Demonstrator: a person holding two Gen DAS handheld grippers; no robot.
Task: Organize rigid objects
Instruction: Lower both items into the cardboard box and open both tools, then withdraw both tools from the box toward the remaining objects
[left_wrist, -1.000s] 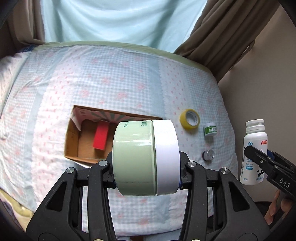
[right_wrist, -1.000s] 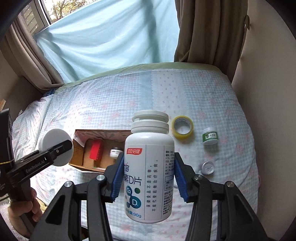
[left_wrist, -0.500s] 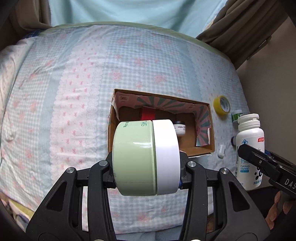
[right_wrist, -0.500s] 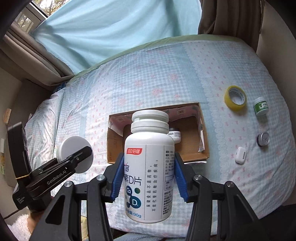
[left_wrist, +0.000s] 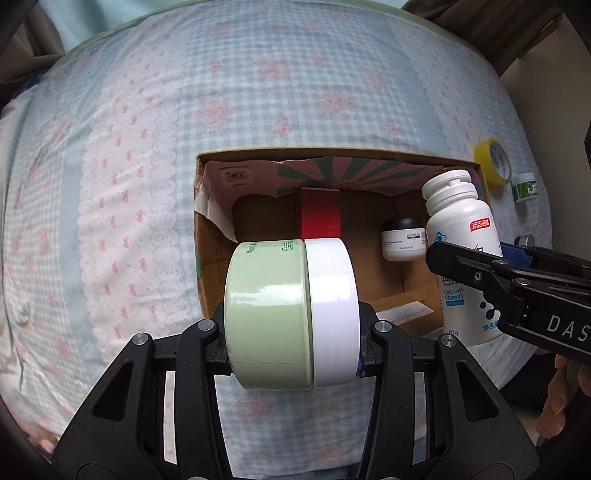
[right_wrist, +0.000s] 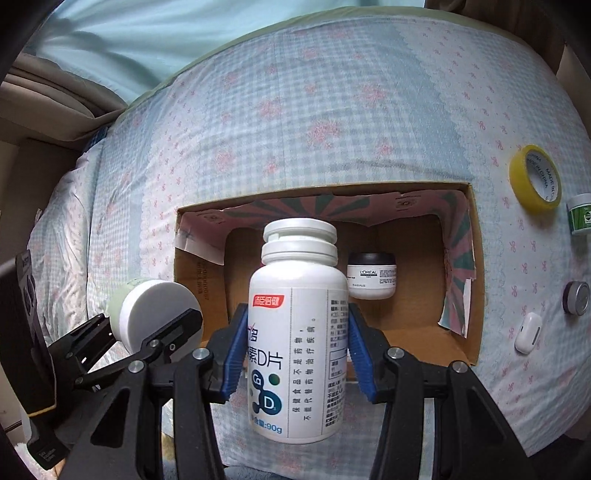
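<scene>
- My left tool (left_wrist: 291, 350) is clamped on a squat round tub (left_wrist: 269, 314), held sideways: glossy pale green wall, smooth white lid (left_wrist: 332, 314) facing right, black jaws pressing on its two flat ends.
- My right tool (right_wrist: 295, 354) grips a tall white plastic vitamin bottle (right_wrist: 295, 332) by the waist, its blue ribbed pads (right_wrist: 232, 354) squeezing the label; the bottle stands upright with a stepped screw cap on top.
- Both held items hover over the near edge of an open cardboard box (right_wrist: 476, 295), the tub at its left part, the bottle toward its right in the left wrist view.
- The box is plain brown corrugated board, its flaps folded inward and showing a pink and green printed lining.
- Inside it, a small white jar with a black lid (right_wrist: 371, 275) sits on the floor, and a red rectangular block (left_wrist: 319, 218) lies against the far wall.
- The box rests on a bed (right_wrist: 332, 110) under a soft blue checked quilt with pink bows.
- To the right, on the quilt, lie a yellow tape roll (right_wrist: 535, 182), a little green-labelled pot (right_wrist: 580, 214), a round metal tin (right_wrist: 576, 297) and a white earbud case (right_wrist: 528, 332).
</scene>
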